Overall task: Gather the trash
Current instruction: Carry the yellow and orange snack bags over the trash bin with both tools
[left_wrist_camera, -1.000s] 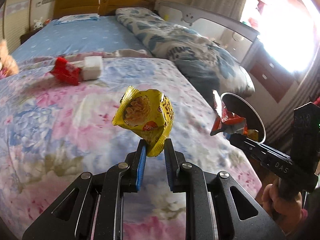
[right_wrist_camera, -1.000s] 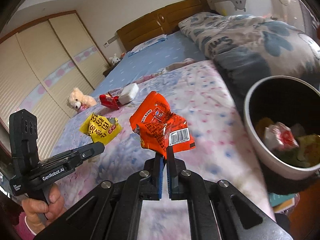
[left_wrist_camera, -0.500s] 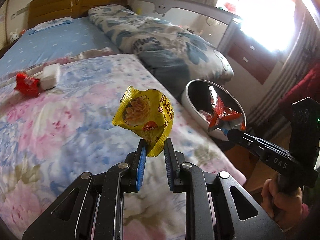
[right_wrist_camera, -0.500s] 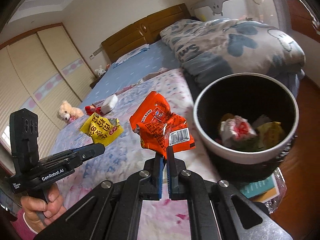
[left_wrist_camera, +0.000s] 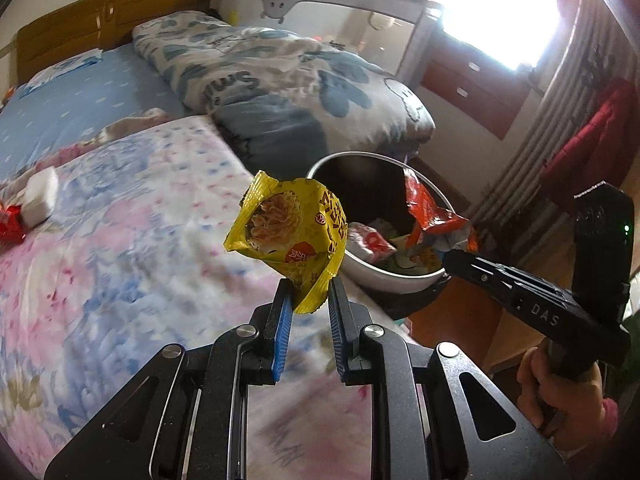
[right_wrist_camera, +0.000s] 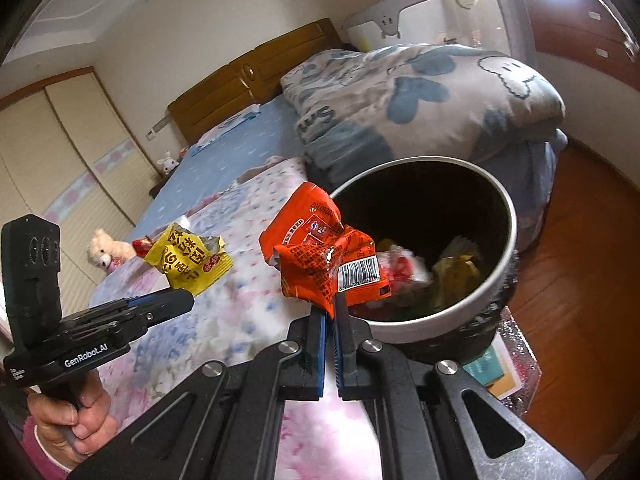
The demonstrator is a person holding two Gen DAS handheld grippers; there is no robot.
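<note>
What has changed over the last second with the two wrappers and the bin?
Both hand-held grippers carried their wrappers from over the bed toward the trash bin; the orange wrapper now hangs at its rim. Nothing released: the yellow wrapper stays clamped too. The red wrapper remains on the bed.

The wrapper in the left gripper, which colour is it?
Yellow, with red print; the wrapper shows best in the left wrist view.

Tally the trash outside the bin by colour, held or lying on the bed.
Yellow wrapper, in the left gripper: 1
Orange wrapper, in the right gripper: 1
Red wrapper, on the bed: 1
White packet, beside it: 1
Total: 4
</note>
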